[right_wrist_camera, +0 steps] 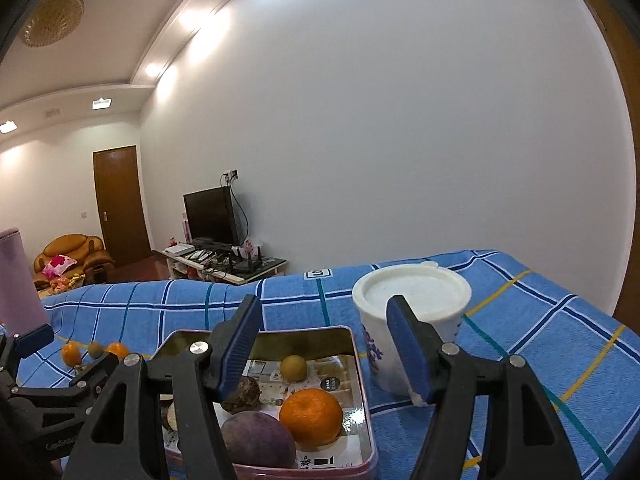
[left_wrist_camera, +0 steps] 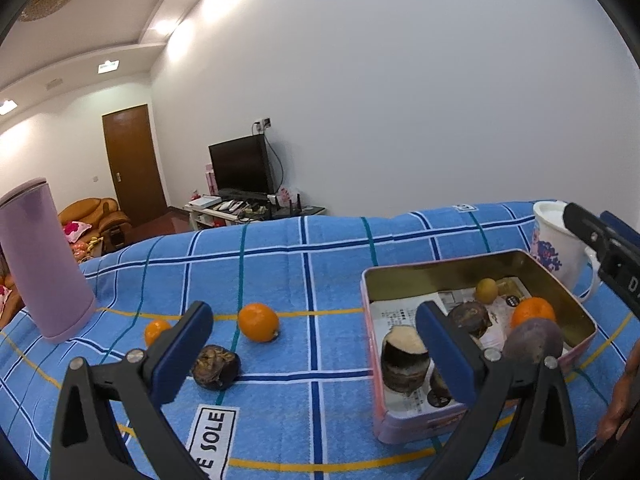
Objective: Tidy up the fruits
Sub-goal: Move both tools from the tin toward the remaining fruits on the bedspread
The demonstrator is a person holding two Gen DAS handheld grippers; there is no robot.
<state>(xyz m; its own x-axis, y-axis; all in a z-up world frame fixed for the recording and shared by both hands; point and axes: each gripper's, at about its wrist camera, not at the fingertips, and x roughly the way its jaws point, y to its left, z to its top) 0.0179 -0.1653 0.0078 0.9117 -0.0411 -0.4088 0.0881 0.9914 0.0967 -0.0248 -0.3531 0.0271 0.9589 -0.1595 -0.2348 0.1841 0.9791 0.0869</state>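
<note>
A pink tin (left_wrist_camera: pixel 440 276) lined with printed paper sits on the blue checked cloth. Inside it lie an orange (left_wrist_camera: pixel 534 312), a purple fruit (left_wrist_camera: pixel 534 340), a small yellow-green fruit (left_wrist_camera: pixel 486 290), a dark wrinkled fruit (left_wrist_camera: pixel 470 318) and a cut dark piece (left_wrist_camera: pixel 404 356). On the cloth to its left lie an orange (left_wrist_camera: pixel 258 322), a smaller orange (left_wrist_camera: pixel 157 331) and a dark wrinkled fruit (left_wrist_camera: pixel 214 367). My left gripper (left_wrist_camera: pixel 316 344) is open and empty, low over the cloth. My right gripper (right_wrist_camera: pixel 324 348) hangs open and empty above the tin (right_wrist_camera: pixel 312 340), over its orange (right_wrist_camera: pixel 312 416) and purple fruit (right_wrist_camera: pixel 256 438).
A white mug (right_wrist_camera: pixel 412 312) with a blue print stands just right of the tin. A tall lilac bottle (left_wrist_camera: pixel 40 260) stands at the cloth's far left. Small oranges (right_wrist_camera: pixel 71 354) lie on the cloth beyond the left gripper's body (right_wrist_camera: pixel 60 380). A hand (left_wrist_camera: pixel 624 392) shows at the right edge.
</note>
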